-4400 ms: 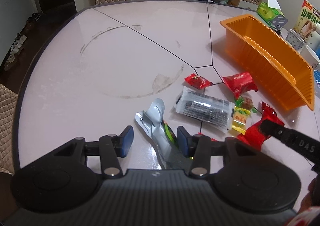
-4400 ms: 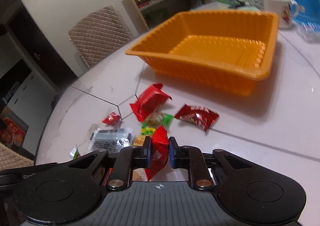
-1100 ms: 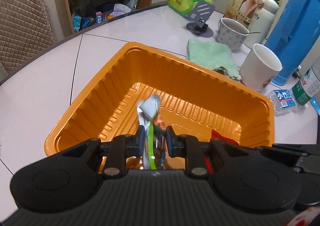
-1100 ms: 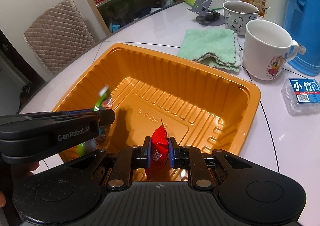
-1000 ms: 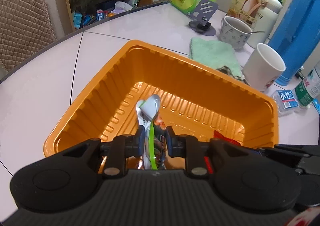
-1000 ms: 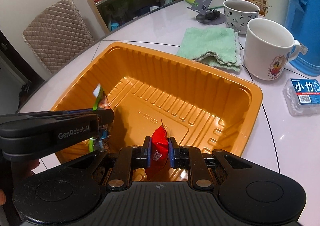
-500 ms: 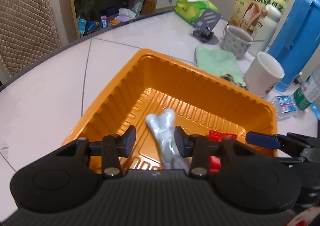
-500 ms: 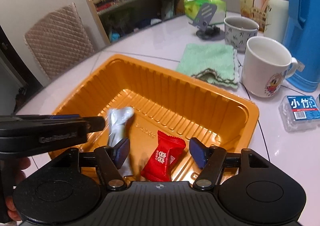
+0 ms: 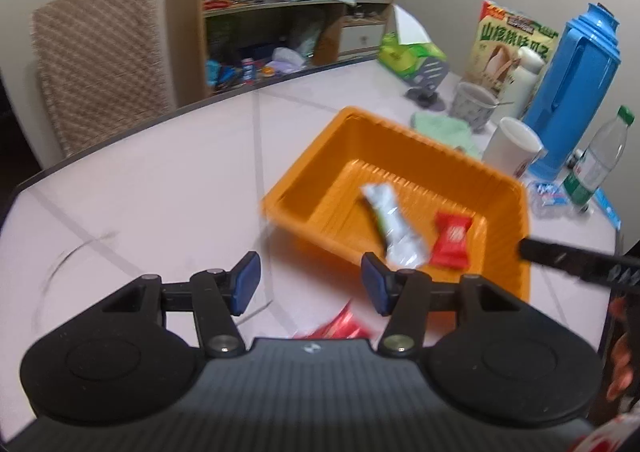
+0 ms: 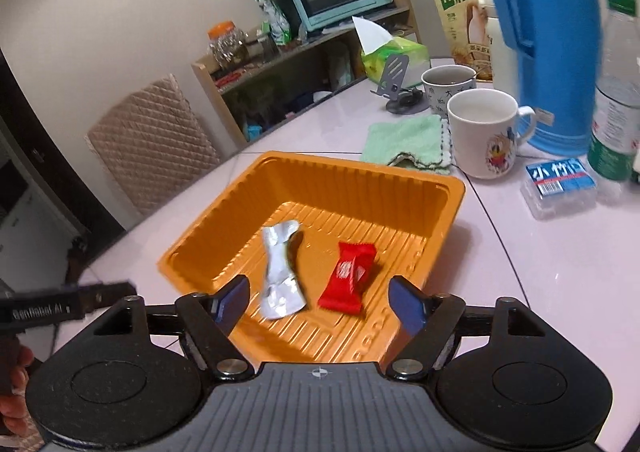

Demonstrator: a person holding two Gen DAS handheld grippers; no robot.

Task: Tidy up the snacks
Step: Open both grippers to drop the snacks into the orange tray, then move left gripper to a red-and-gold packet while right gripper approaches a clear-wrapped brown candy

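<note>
Fingers of both the left gripper (image 9: 310,282) and right gripper (image 10: 320,298) gape empty; orange tray (image 10: 452,204) holds two snacks: silver packet (image 10: 280,272), red candy (image 10: 350,272).

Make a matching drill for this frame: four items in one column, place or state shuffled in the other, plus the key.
1. silver snack packet
2. white mug
3. left gripper
4. green cloth

A. open, holding nothing
B. on the table just past the orange tray's far rim
C. lying in the tray beside the red candy
D. upright by the blue jug

Pairs: 1-C, 2-D, 3-A, 4-B
</note>
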